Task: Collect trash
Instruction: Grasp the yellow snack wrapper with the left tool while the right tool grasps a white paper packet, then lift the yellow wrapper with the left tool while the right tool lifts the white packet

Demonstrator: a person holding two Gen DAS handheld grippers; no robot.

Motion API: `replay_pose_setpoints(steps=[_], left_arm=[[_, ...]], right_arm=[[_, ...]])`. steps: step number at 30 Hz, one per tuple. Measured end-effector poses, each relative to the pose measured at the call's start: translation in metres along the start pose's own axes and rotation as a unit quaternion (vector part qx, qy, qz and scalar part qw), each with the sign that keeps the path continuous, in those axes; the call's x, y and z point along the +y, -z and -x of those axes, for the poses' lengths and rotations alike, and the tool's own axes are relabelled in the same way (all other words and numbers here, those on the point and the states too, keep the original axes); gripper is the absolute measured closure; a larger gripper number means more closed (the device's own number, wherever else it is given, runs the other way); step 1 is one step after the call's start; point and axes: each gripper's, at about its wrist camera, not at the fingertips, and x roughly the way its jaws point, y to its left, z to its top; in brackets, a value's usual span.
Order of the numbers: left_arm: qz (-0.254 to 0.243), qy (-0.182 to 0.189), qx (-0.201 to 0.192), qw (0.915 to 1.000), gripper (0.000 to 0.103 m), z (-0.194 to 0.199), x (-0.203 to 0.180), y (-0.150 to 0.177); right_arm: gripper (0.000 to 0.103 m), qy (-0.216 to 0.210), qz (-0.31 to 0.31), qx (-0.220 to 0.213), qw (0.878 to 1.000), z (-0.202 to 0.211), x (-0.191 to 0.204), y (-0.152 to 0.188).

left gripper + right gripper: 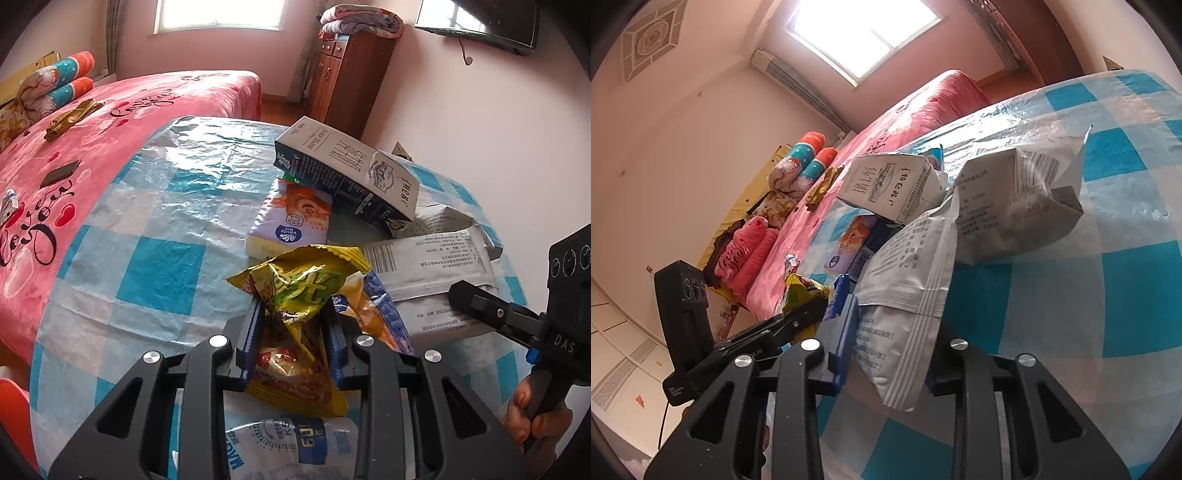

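The left tongs (293,345) are clamped on a yellow snack wrapper (295,284), and the right tongs (892,343) are clamped on a grey foil bag (912,295), both above the checkered surface (159,273).

table (155,236): stands beside the bed (122,110), which lies to its left in the left wrist view; the litter sits on its right part.
snack wrapper (295,280): on the table, between the left gripper (293,332) pads.
tissue pack (291,221): just behind the snack wrapper.
carton (347,173): behind the tissue pack, tilted, one end propped over it.
foil bag (923,266): right of the snack wrapper, its near end between the right gripper (890,354) pads.
pouch (295,443): under the left gripper, at the near edge.
cabinet (343,74): behind the table, against the wall.
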Motion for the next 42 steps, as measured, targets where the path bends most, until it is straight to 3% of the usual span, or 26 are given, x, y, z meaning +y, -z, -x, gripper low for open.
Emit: replay_pose_setpoints(steps=[14, 32, 42], left_arm=[[0.012, 0.009, -0.017, 0.9997, 0.077, 0.02, 0.008, 0.007], [0.023, 0.029, -0.064, 0.9973, 0.078, 0.074, 0.014, 0.018], [0.025, 0.035, -0.071, 0.9965, 0.078, 0.097, 0.021, 0.03]], right_arm=[[0.085, 0.006, 0.022, -0.044, 0.999, 0.016, 0.008, 0.006], [0.087, 0.031, 0.025, -0.13, 0.991, 0.064, 0.017, 0.02], [0.087, 0.027, 0.027, -0.128, 0.991, 0.074, 0.025, 0.025]])
